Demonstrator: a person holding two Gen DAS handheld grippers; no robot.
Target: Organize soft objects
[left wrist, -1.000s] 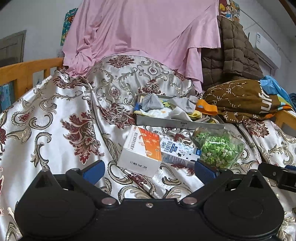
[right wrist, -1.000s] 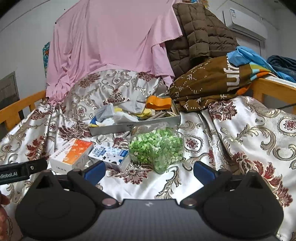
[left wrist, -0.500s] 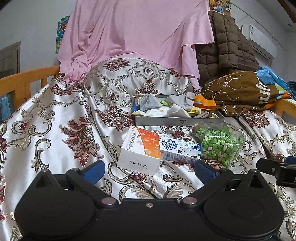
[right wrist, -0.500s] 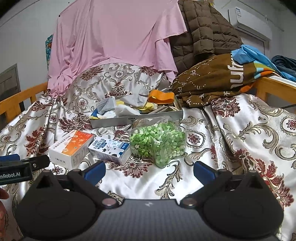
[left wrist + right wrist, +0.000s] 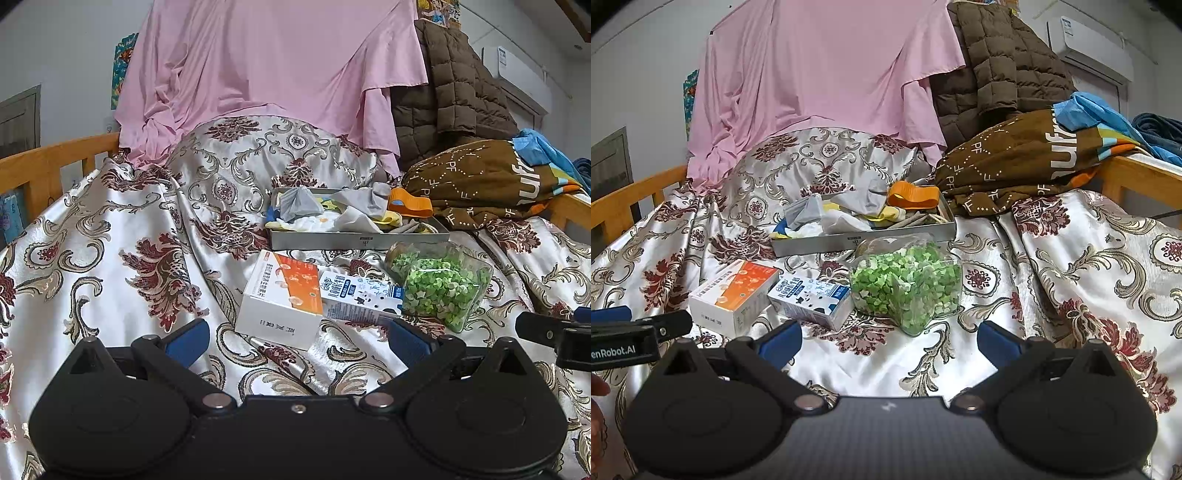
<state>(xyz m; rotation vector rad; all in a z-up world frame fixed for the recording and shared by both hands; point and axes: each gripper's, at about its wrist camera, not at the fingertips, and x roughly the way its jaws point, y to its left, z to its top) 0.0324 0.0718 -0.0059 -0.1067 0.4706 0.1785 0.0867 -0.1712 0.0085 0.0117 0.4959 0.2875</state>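
Just beyond the left fingers (image 5: 188,341), between their tips: a white-and-orange box (image 5: 280,295) lying flat, touching a blue-and-white carton (image 5: 358,297) on its right. Ahead of the right-hand tip, against the carton's end, a clear jar (image 5: 439,288) on its side, full of green paper stars. Under everything, a shiny floral bedspread (image 5: 110,258). Far ahead, a draped pink sheet (image 5: 266,66); right of it a brown quilted jacket (image 5: 450,99), a brown printed blanket (image 5: 480,181), a blue cloth (image 5: 543,151). Far left, a wooden rail (image 5: 44,166). Upper right, an air conditioner (image 5: 517,70).
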